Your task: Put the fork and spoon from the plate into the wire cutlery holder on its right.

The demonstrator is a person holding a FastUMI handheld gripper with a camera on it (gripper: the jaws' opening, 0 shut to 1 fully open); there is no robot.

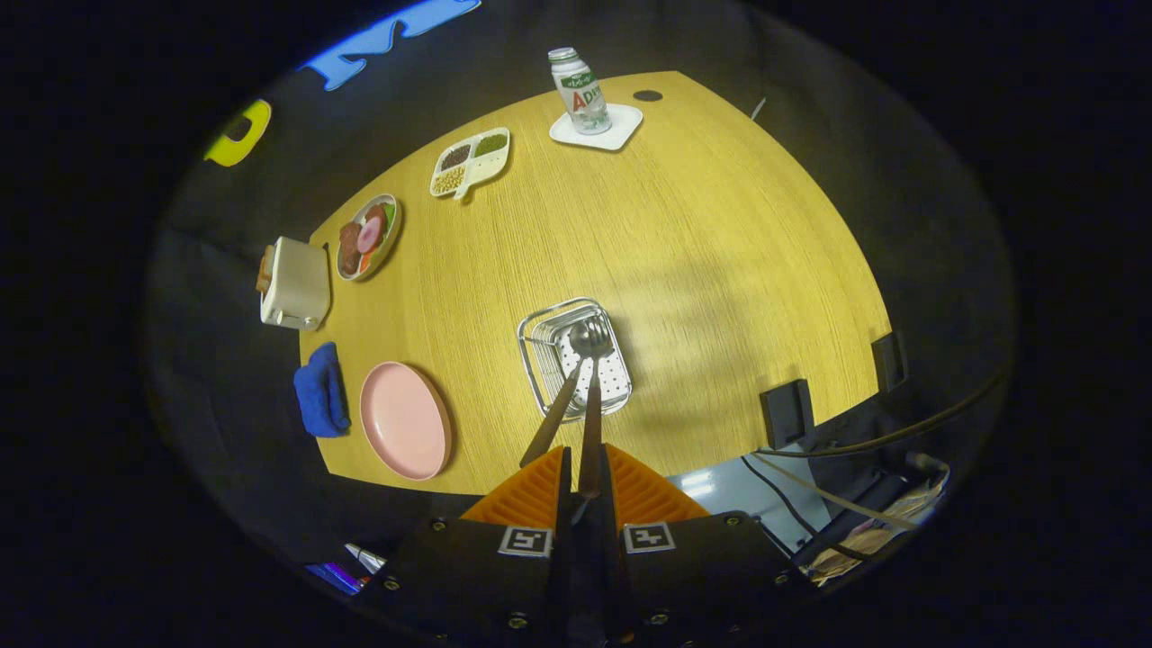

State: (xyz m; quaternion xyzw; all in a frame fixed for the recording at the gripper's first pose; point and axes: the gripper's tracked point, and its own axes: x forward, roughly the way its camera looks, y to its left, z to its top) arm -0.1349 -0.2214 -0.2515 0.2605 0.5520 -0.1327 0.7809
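Spoon (589, 378), wooden-handled, is pinched between the closed fingers of the gripper (587, 477) and hangs with its metal bowl over the wire cutlery holder (540, 337), apparently high above the wooden table (702, 243). A second wooden handle, most likely the fork (551, 418), runs from just left of the fingers towards the same holder; whether it already stands in the holder or is caught in the grip as well cannot be told. The pink plate (405, 418) to the left of the holder lies bare, so the task looks close to its end. The main risk is a release from this height: the spoon could strike the holder's rim, bounce out onto the table, or tip the light wire frame. Its bowl sits close to the other utensil's head, so the two could tangle or knock one another on the way down. A slanted descent could also drag the handle against the rim. Lowering the spoon straight down before the fingers part would probably avoid these.
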